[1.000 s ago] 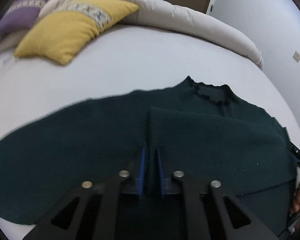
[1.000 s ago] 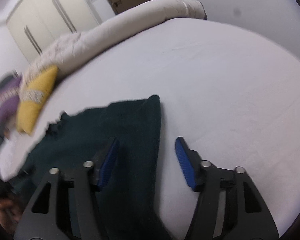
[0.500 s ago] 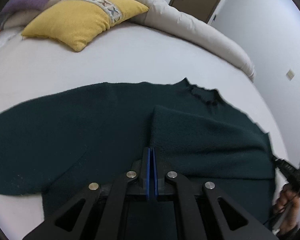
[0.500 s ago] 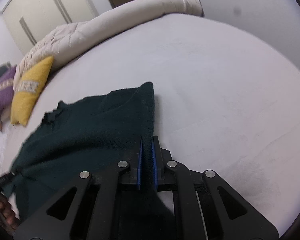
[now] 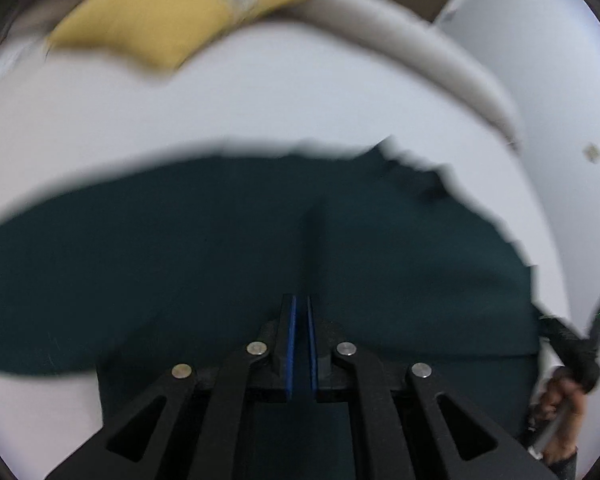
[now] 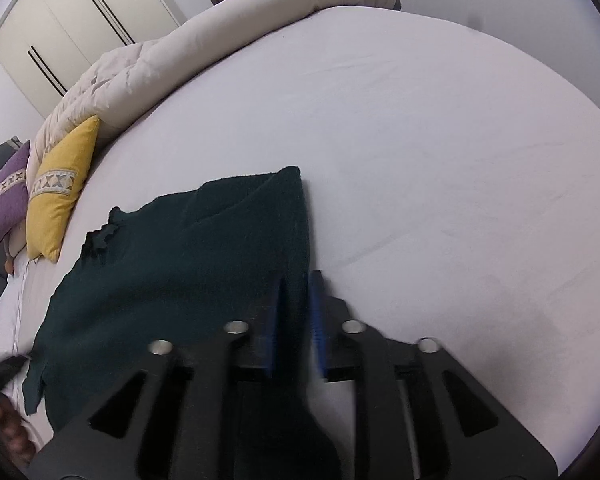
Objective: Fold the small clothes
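A dark green knit sweater (image 5: 220,248) lies spread on the white bed, one sleeve stretched out to the left, the other side folded over the body. My left gripper (image 5: 300,312) is shut on the sweater's near hem at the edge of the folded part. The view is blurred by motion. In the right wrist view the sweater (image 6: 172,264) shows its frilled neckline at the left. My right gripper (image 6: 296,296) is shut on the sweater's right folded edge, with cloth between the blue pads (image 6: 319,332).
The white bed sheet (image 6: 440,168) extends far to the right. A rolled beige duvet (image 6: 228,36) lies along the far side. A yellow cushion (image 6: 56,196) and a purple cushion (image 6: 6,196) lie at the far left. A wardrobe and door stand behind.
Both grippers closed on the sweater's near edge during the last second; the right one was wide open before. The left camera now moves, blurring its view, and the cloth shifts slightly.
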The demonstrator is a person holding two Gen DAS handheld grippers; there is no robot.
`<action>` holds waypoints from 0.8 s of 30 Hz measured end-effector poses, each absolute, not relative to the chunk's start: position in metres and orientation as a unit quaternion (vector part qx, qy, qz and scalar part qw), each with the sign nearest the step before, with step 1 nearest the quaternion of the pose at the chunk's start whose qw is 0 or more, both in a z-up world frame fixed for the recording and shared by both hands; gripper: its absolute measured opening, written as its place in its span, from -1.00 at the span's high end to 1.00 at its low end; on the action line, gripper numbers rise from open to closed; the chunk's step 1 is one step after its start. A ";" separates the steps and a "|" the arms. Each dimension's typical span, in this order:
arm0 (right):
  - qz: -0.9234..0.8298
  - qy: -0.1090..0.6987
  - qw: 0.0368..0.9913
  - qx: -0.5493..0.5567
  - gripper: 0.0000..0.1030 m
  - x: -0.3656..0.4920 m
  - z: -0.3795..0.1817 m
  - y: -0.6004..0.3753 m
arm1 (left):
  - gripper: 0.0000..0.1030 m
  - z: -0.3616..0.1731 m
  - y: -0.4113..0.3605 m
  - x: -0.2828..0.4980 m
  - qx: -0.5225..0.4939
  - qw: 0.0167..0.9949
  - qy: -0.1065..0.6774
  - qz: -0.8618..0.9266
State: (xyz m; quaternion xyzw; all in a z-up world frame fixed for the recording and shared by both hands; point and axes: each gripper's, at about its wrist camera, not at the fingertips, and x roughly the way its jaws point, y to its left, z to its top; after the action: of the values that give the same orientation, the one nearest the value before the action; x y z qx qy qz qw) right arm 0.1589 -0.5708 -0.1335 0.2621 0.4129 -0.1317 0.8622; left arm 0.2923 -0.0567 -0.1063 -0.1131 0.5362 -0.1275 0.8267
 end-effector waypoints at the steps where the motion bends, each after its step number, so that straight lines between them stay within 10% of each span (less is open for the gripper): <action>1: -0.128 0.411 0.864 0.260 0.15 0.156 -0.131 -0.570 | 0.82 -0.110 -0.053 0.289 -0.121 0.825 0.536 -0.127; 5: -0.140 0.410 0.873 0.223 -0.20 0.146 -0.123 -0.558 | -0.40 -0.097 -0.045 0.277 -0.152 0.846 0.495 -0.127; 7: -0.140 0.417 0.873 0.212 -0.20 0.143 -0.125 -0.551 | -0.42 -0.094 -0.056 0.284 -0.137 0.851 0.489 -0.133; 9: -0.140 0.421 0.875 0.196 -0.20 0.142 -0.126 -0.545 | -0.30 -0.103 -0.074 0.297 -0.115 0.844 0.504 -0.144; 10: -0.143 0.423 0.876 0.183 -0.19 0.141 -0.128 -0.541 | 0.14 -0.109 -0.080 0.300 -0.107 0.840 0.512 -0.145; 13: -0.151 0.419 0.879 0.172 -0.12 0.138 -0.131 -0.536 | 0.63 -0.113 -0.098 0.300 -0.067 0.851 0.503 -0.135; 19: -0.138 0.416 0.882 0.173 0.77 0.135 -0.130 -0.534 | 0.90 -0.101 -0.094 0.283 -0.048 0.859 0.491 -0.133; 24: -0.142 0.404 0.882 0.197 0.87 0.130 -0.120 -0.537 | 0.94 -0.070 -0.088 0.269 -0.056 0.868 0.470 -0.153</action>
State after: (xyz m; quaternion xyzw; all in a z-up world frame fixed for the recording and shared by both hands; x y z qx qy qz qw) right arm 0.1298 -0.5369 -0.1204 0.1967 0.4042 -0.1415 0.8820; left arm 0.2694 -0.0880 -0.0701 -0.0556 0.4699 -0.1530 0.8676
